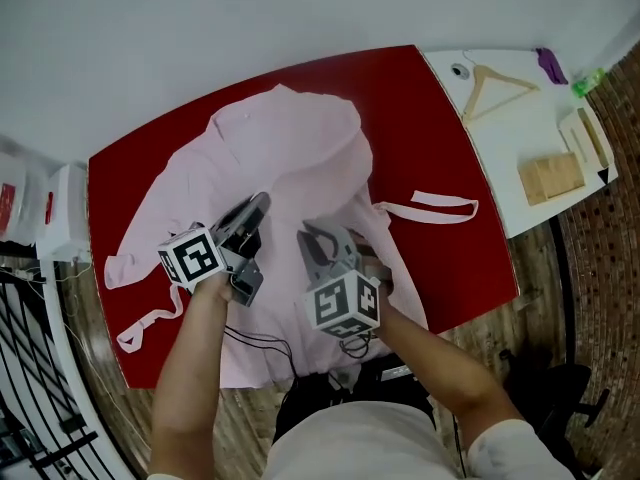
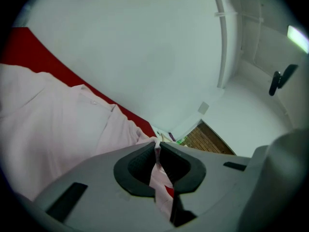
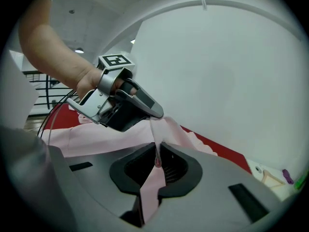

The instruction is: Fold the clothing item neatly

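Pale pink shirt [image 1: 290,138] lies spread over most of the red counter [image 1: 420,118], collar end at the far edge and hem hanging over the near edge by the person. One narrow tie [image 1: 440,206] trails off its right side onto the red surface, and another [image 1: 150,323] trails off at the left near corner.

Both grippers are held over the near middle of the shirt, close together. The left gripper [image 1: 256,208] points toward the far right, and its own view shows the jaws nearly together, pinching a thin fold of pink cloth [image 2: 159,178] that runs down between the pads. The right gripper [image 1: 312,238] sits just beside it; its jaws are likewise closed to a narrow slit on a fold of the same fabric [image 3: 153,178]. In the right gripper view the left gripper [image 3: 152,111] hangs just above, with a strip of cloth stretched between the two.

A white counter [image 1: 520,198] adjoins the red one at the right and carries a wooden hanger [image 1: 495,86] and a brown card piece [image 1: 552,176]
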